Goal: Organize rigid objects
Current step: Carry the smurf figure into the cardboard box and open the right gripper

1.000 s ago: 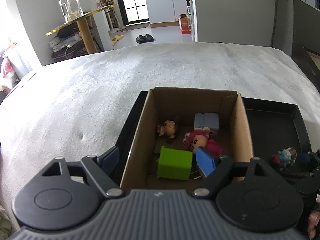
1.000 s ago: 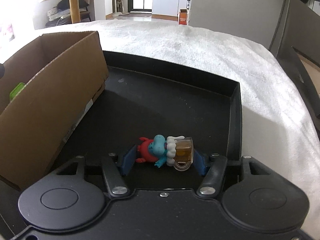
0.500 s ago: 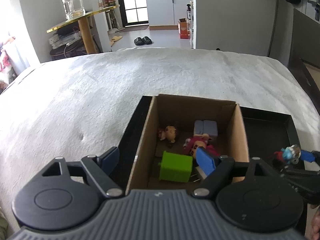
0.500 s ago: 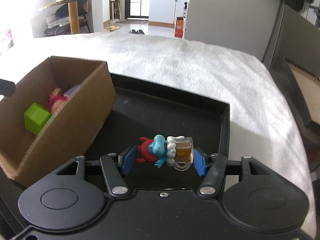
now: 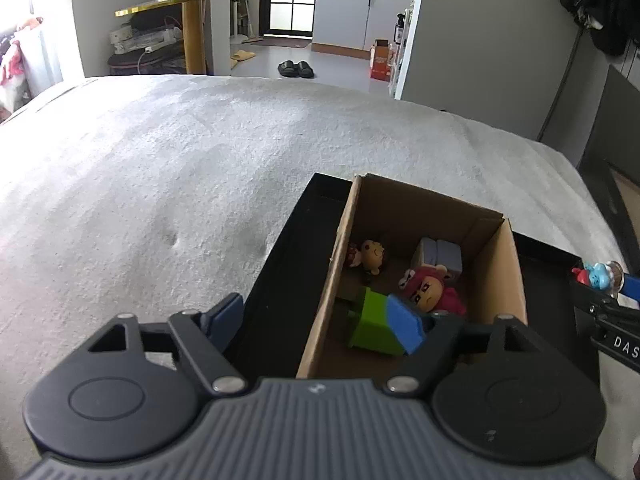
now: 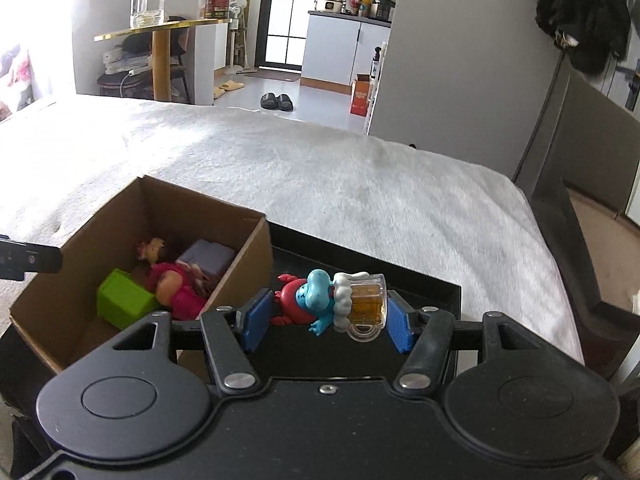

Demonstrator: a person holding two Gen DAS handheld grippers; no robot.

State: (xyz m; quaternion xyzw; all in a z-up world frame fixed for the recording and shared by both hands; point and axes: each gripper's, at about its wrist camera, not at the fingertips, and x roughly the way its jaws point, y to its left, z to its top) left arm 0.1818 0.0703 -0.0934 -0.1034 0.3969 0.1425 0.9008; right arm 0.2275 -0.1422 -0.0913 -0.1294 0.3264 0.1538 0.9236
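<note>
Right gripper [image 6: 326,322]: clamped across blue toy figure [image 6: 320,304], lifted off black tray [image 6: 440,292] for transfer.
Left gripper [image 5: 320,320]: jaws closing, nothing pinched; straddling the box's near wall, likely steadying.
Cardboard box [image 6: 244,256]: on tray, beside figure, holding green block [image 6: 120,302], pink doll [image 6: 176,292].

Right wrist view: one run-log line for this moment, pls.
right gripper: shut on blue figure with mug, above black tray | left gripper: closing, empty | cardboard box: four toys
</note>
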